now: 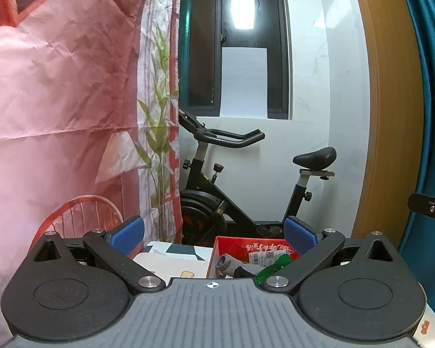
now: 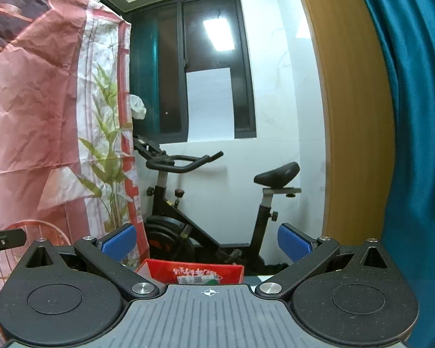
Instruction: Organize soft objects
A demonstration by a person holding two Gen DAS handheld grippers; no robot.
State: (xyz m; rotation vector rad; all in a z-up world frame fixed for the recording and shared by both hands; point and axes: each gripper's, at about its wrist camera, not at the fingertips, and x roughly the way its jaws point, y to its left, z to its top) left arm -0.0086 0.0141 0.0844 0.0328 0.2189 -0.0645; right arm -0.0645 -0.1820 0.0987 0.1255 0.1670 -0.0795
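Both tongs wide apart, nothing held. Left tongs (image 1: 213, 237) and right tongs (image 2: 207, 243) held level, aimed forward over the red box (image 1: 217, 253), side by side, right one further back. Soft items, a grey rolled piece (image 1: 227, 264) and green mesh thing (image 1: 271, 268), sit inside the box on the desk (image 1: 171, 261). Likely a reach step: tip the left tongs down, straddle the grey roll, pinch mid-body so it doesn't slip. Exercise bike (image 1: 246, 179) behind, irrelevant.

open air lies above the red box (image 1: 252, 250), hemmed by printed backdrop (image 1: 58, 87) and exercise bike (image 1: 217, 197).
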